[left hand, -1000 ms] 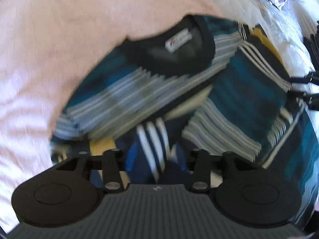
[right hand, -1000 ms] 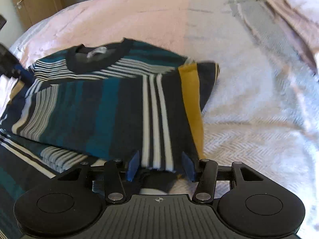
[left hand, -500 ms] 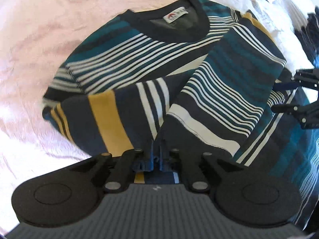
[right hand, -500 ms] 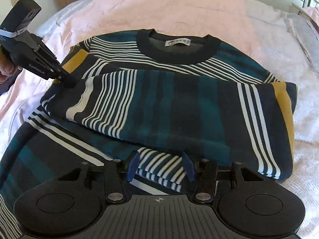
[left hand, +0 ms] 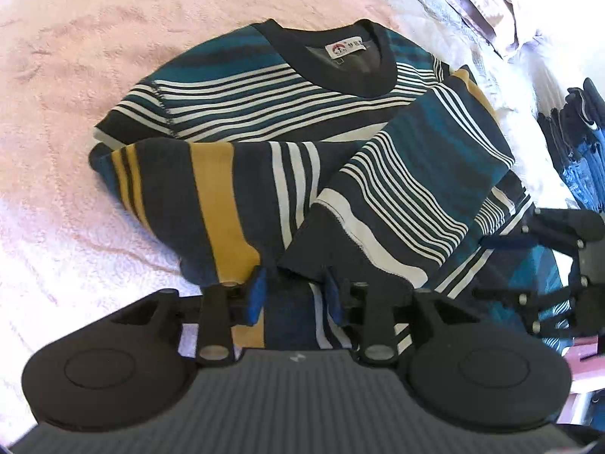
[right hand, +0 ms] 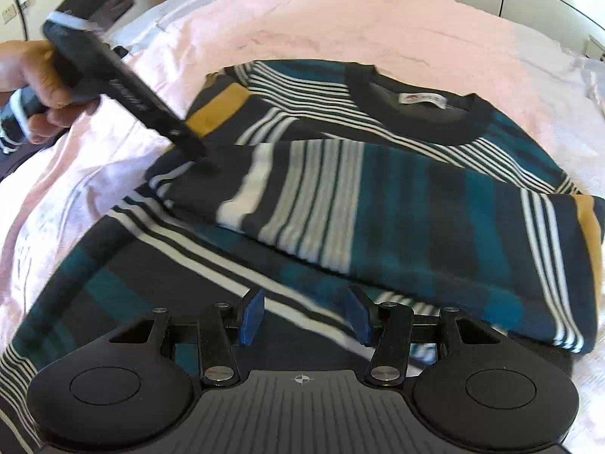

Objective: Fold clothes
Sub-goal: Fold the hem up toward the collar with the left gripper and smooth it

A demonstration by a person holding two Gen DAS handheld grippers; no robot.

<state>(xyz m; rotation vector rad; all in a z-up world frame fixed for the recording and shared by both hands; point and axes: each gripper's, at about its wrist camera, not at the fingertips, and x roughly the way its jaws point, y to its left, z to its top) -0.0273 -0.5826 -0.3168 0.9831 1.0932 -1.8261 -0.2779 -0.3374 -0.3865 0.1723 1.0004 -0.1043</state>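
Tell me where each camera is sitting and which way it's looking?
Left wrist: sits on the left gripper, looking along its blue fingers across the striped sweater toward the collar; the right gripper pokes in at the right edge.
Right wrist: sits on the right gripper, facing the sweater from the other side; the person's hand and left gripper show.
Both see the sweater's neck label and the pink bedspread.
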